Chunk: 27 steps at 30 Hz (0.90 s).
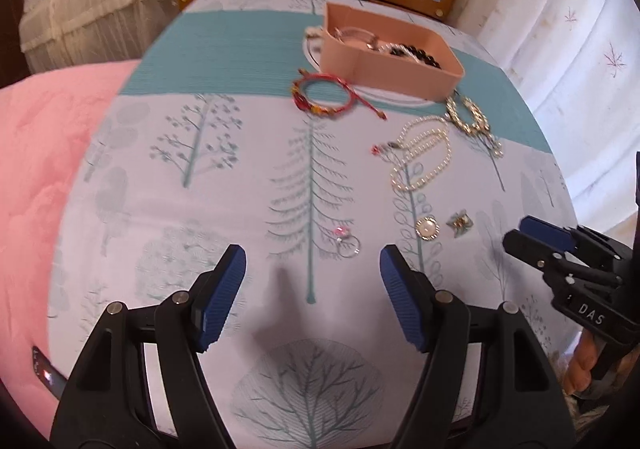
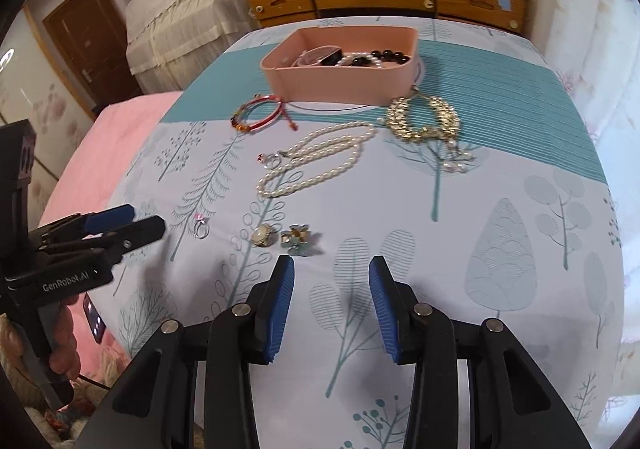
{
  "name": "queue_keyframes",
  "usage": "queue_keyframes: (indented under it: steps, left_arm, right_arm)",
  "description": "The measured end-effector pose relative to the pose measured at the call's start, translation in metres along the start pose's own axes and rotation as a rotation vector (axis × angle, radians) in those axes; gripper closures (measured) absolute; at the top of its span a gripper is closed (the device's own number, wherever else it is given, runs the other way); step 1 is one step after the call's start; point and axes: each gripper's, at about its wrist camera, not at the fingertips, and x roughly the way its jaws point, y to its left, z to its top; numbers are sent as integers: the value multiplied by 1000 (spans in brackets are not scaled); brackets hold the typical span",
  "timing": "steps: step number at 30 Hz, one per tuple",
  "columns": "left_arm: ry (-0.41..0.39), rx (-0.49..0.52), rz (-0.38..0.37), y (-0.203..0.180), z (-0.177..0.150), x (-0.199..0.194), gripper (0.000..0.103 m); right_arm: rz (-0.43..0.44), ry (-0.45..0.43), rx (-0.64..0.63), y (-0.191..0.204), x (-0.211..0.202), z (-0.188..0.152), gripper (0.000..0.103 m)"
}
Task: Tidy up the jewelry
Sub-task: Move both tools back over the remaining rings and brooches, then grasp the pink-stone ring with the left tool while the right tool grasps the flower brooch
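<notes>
Both the left gripper (image 1: 312, 269) and right gripper (image 2: 331, 281) hang with jaws released; the small ring (image 1: 347, 243), well short of the pink box (image 1: 394, 69), wants a low, centred pinch.

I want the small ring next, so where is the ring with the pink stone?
The ring lies on the tree-print cloth, just ahead of the open left gripper, left of the round pearl brooch.

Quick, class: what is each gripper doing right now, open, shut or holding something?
Left gripper: open, holding nothing, above the bedspread.
Right gripper: open, holding nothing.
</notes>
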Motion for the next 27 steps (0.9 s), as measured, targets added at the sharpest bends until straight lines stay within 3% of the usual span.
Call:
queue_keyframes:
  steps: [1,5,27]
  left_arm:
    - [1,3,0,-1,1,2,37]
    - [24,29,-4,-11,1,15,59]
    - [35,-78,-53,-10,9,40,67]
  right_arm:
    - [0,2,-5,1,2,0,64]
    - [1,7,-24,4,8,3,64]
    - [-9,19,-145,29,58,15,64]
